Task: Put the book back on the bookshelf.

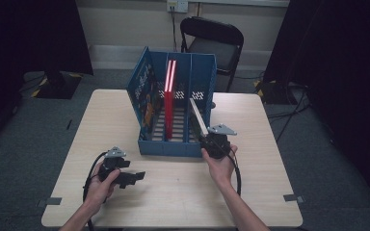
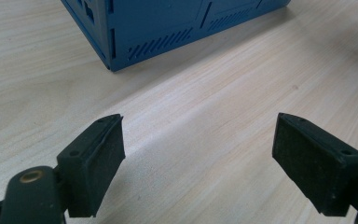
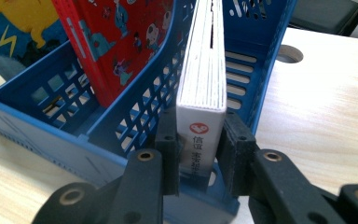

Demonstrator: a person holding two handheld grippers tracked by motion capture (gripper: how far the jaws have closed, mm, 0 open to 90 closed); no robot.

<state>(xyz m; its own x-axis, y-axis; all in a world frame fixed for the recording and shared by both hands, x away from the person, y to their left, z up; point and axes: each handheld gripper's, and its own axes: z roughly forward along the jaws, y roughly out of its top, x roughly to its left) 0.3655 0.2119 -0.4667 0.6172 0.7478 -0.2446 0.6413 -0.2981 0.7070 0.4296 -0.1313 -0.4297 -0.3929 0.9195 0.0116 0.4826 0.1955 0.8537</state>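
So the right gripper (image 3: 200, 158) has its black rubbery pads clamped on the spine end of a thick white paperback book (image 3: 204, 79), pages showing as a tight stack of lines above the jaws. The book sits tilted in the rightmost slot of a blue slotted plastic file rack (image 1: 147, 94), its far end leaning up toward the back wall. One slot over from the jaws stands a glossy red cartoon-print book (image 3: 116, 42), upright.

The left gripper (image 2: 198, 140) rests near the rack's front corner, jaws spread wide over the pale wood-grain table (image 2: 223, 84), holding nothing.

What I'd worry about: the rack is light plastic and nobody is bracing it. If the book drags on that lattice divider, the whole rack could slide or tip. The cover also looks slick, so a pinch that low might let it twist.
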